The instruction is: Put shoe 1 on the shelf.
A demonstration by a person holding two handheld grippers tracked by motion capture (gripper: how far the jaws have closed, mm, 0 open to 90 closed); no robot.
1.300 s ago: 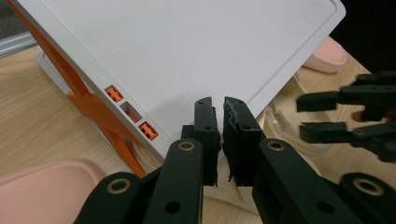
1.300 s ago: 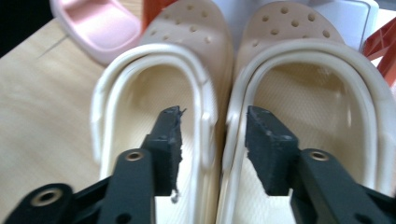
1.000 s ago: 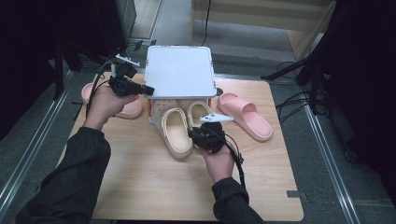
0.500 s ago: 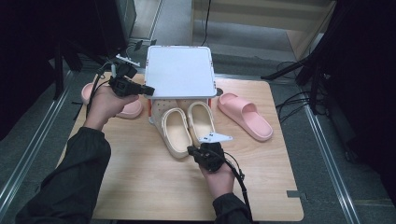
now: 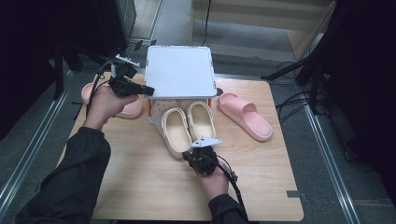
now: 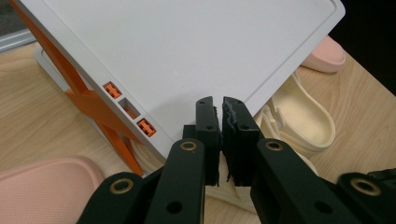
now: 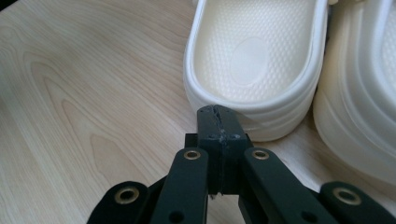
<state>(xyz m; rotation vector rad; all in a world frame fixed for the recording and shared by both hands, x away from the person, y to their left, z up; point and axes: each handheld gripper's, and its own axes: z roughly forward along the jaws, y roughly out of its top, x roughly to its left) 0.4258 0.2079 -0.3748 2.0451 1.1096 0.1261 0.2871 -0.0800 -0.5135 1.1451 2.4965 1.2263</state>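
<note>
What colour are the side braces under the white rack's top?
Orange; the braces under the white rack show best in the left gripper view.

From above the person's side, the high view looks forward and down on the bench [image 5: 140, 186]. Each tong camera sits close: the left faces the white rack [image 6: 187, 51], the right the cream clogs [image 7: 254, 60] beneath it; all three share those clogs.

A light wooden bench [image 5: 140, 186] stands on grey floor [image 5: 355, 186]. Metal rails [image 5: 32, 140] flank it. Dark equipment and black cables [image 5: 289, 100] surround it.
</note>
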